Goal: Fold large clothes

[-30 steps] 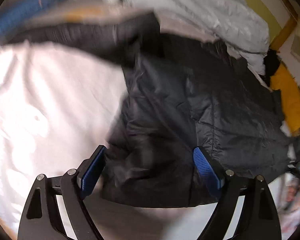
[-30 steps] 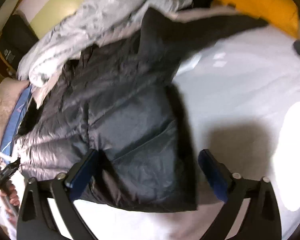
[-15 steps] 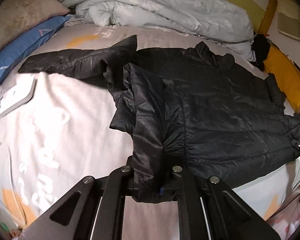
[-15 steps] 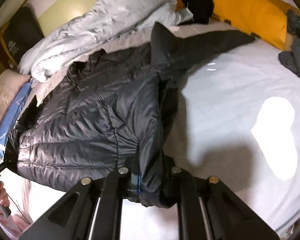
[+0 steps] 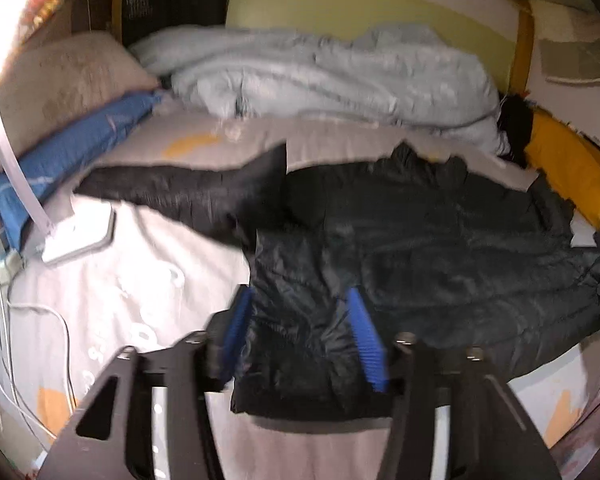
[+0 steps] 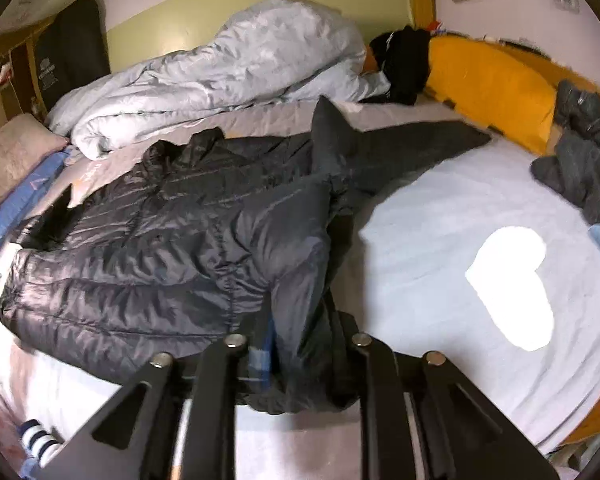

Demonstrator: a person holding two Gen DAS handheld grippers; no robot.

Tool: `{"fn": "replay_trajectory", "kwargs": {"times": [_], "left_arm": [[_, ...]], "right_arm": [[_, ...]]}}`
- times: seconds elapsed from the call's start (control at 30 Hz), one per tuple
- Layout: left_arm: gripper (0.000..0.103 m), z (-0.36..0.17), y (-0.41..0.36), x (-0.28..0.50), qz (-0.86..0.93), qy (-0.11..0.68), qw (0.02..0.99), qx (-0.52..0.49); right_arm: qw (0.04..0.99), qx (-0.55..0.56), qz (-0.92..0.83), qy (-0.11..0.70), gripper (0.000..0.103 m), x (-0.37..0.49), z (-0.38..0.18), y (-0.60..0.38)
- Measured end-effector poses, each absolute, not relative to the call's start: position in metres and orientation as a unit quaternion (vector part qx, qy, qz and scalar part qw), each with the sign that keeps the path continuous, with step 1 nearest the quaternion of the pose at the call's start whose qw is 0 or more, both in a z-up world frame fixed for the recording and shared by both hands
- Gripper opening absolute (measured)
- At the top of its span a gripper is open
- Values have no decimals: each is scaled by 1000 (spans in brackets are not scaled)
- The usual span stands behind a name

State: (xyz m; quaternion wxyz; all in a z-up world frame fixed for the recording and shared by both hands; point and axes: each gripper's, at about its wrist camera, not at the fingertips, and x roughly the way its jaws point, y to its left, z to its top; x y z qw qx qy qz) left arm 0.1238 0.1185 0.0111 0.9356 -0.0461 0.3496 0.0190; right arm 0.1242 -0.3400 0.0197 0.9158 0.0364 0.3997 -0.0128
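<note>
Dim, motion-blurred fisheye views with blown-out glare patches.

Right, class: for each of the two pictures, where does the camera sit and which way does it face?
Left wrist: on the left gripper, angled down over the bed; blue pads apart around the black puffer jacket hem.
Right wrist: on the right gripper, angled down; its black fingers flank a bunched jacket fold.
Shared: jacket, pale blue duvet, yellow cushion.

The jacket (image 6: 148,256) lies on the bed (image 6: 440,240), near the quilt (image 6: 220,76) bunched at the far side. A pillow (image 6: 488,80) lies far right, and a sleeve (image 6: 416,140) reaches toward it.
</note>
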Motion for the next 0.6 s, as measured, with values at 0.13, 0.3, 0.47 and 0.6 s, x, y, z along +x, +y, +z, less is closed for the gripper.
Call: {"fn": "replay_trajectory", "kwargs": {"times": [0.13, 0.3, 0.47, 0.6], "left_arm": [[85, 22, 115, 116, 13, 307, 951, -38], [103, 33, 107, 104, 0, 247, 968, -35], [103, 40, 102, 94, -3, 212, 977, -25], [103, 40, 96, 93, 9, 209, 978, -8]], "right_arm": [[919, 25, -23, 393, 25, 124, 26, -341], [931, 42, -32, 361, 54, 117, 35, -346], [948, 37, -29, 314, 85, 108, 50, -342], [955, 16, -23, 295, 93, 103, 54, -335]]}}
